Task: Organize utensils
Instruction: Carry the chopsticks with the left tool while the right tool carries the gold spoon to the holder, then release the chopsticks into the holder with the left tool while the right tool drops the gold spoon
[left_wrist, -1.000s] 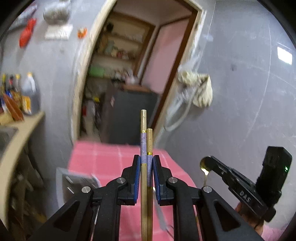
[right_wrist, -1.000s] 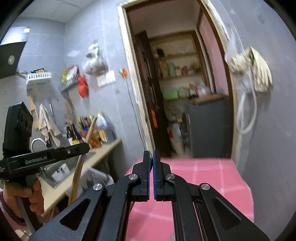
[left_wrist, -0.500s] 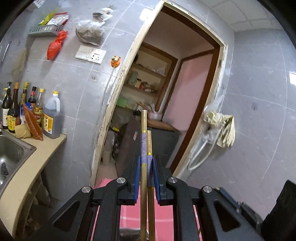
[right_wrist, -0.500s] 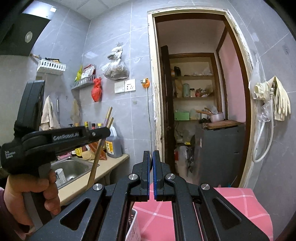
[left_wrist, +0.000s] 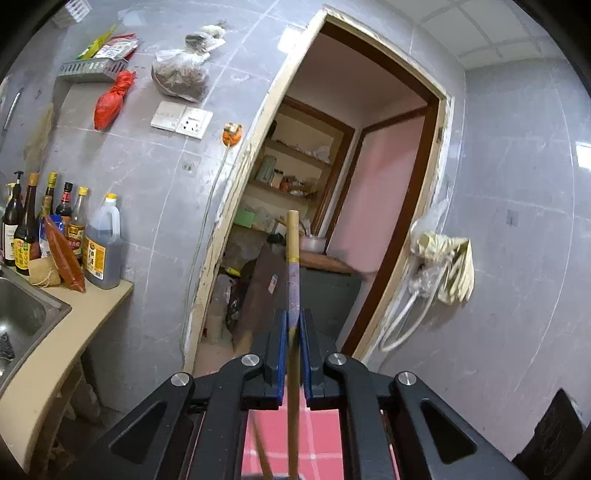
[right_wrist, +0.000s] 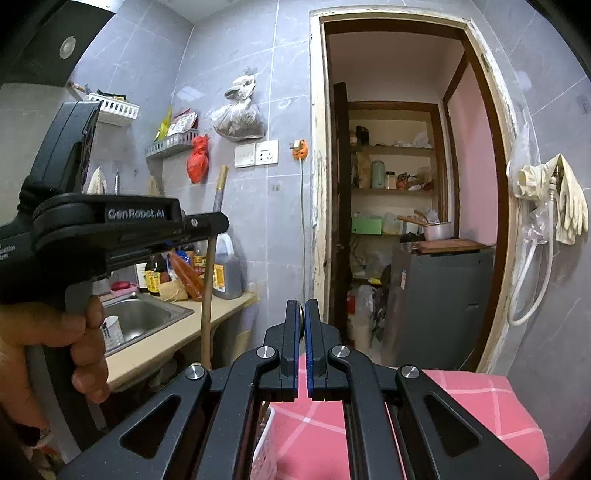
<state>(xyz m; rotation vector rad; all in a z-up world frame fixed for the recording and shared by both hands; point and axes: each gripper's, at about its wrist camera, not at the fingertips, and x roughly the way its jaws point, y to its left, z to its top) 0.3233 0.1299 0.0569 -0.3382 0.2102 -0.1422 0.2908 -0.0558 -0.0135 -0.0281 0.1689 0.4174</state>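
Above the pink table, left fingers have just tightened on one chopstick; right fingers pinch something metallic.

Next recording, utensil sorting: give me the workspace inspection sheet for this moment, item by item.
Surface: pink checked tablecloth, with a white basket at its edge.
Job's things: one chopstick upright; a second, blurred stick slants below it, grip unclear.
Clutter: sauce bottles on the counter by the sink.
Grippers: left gripper shut on the chopstick; right gripper shut, with a thin metal piece between its pads, kind unclear.
Cables: white hose and a plug cord on the wall.
Surroundings: grey tiles, open doorway to the pantry shelves, and hanging gloves.
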